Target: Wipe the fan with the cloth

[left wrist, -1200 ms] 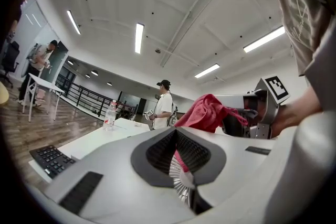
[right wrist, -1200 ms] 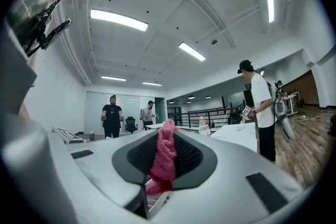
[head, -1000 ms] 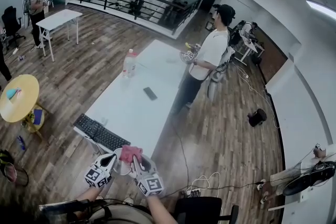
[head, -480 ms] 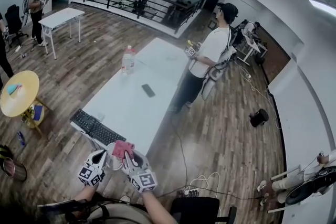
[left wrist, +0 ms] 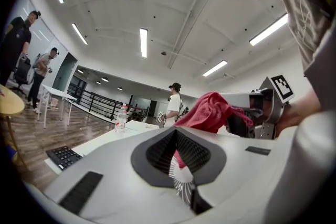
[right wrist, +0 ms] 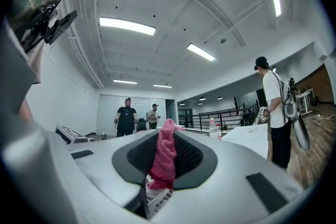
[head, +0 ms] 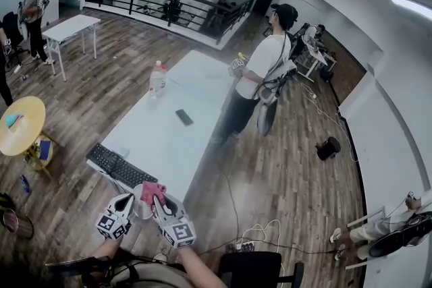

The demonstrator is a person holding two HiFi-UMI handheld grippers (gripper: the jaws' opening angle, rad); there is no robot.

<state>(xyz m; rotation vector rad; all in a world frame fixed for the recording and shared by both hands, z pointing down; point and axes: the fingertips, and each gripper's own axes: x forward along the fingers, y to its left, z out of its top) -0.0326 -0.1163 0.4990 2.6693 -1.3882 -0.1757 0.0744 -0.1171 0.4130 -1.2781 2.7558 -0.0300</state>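
The keyboard (head: pixel 121 168) lies at the near end of the bench (head: pixel 196 88), the phone (head: pixel 183 117) mid-bench, the bottle (head: pixel 156 79) farther back, left. A person (head: pixel 260 77) stands right of it. Before the near end, left gripper (head: pixel 133 202) and right gripper (head: pixel 158 202) sit side by side, with the fan (left wrist: pixel 181 178) and cloth (head: pixel 152 191) between them.

My left tongs (head: pixel 133 199) with the fan (head: pixel 140 207) and my right tongs (head: pixel 156 199) with the cloth (head: pixel 151 190) stand close together, with almost no room between them. Ahead, a keyboard (head: pixel 120 168) blocks the near end of the counter (head: pixel 172 145); the middle is bare except for a phone (head: pixel 184 117). A bottle (head: pixel 156 79) stands far left, a person (head: pixel 260 81) beside the right edge.
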